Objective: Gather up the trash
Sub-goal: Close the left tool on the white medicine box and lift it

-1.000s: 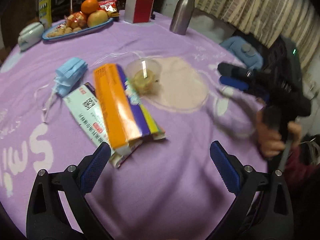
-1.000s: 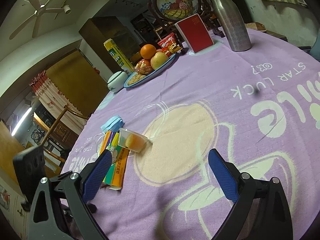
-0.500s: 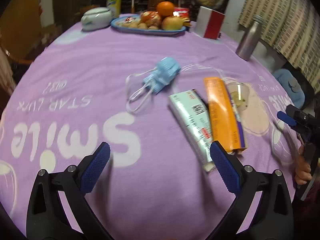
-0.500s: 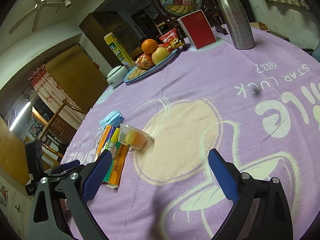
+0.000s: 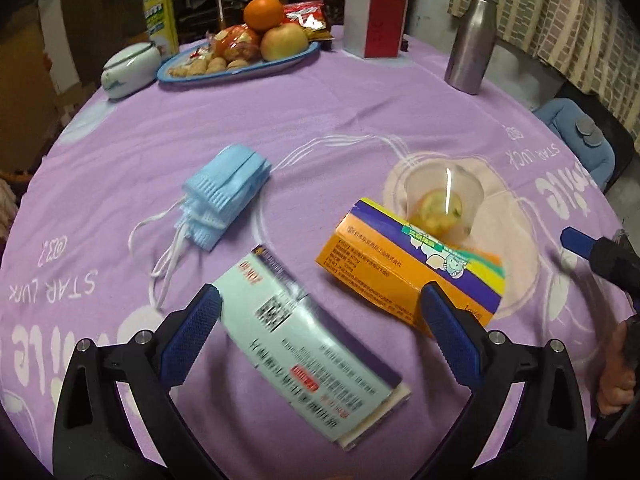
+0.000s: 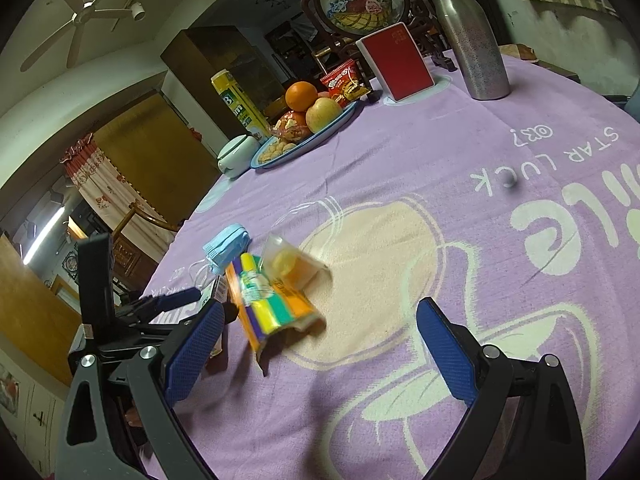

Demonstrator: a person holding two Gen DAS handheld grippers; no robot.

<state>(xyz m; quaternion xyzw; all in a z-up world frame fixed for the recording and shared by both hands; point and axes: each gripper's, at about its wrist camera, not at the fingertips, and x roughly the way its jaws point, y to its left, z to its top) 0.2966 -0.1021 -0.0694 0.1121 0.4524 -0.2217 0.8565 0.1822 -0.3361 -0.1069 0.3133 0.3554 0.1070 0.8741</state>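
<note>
My left claw [image 5: 320,344] hangs wide open and empty just above the pale blue carton [image 5: 308,364], which lies flat on the purple-clothed desk [image 5: 360,112]. I judge I should straddle its narrow width, then close. The orange box [image 5: 408,272], plastic cup [image 5: 444,200] and blue masks [image 5: 224,192] lie beyond. My right claw [image 6: 320,348] is also spread wide, holding nothing.

In my left wrist view, my right gripper [image 5: 576,242] is cut off by the right edge and blurred; its jaw setting cannot be read. The pale box [image 5: 308,356] has smeared, unreadable print. The orange carton [image 5: 404,268] hides the near base of the plastic cup [image 5: 444,200].
</note>
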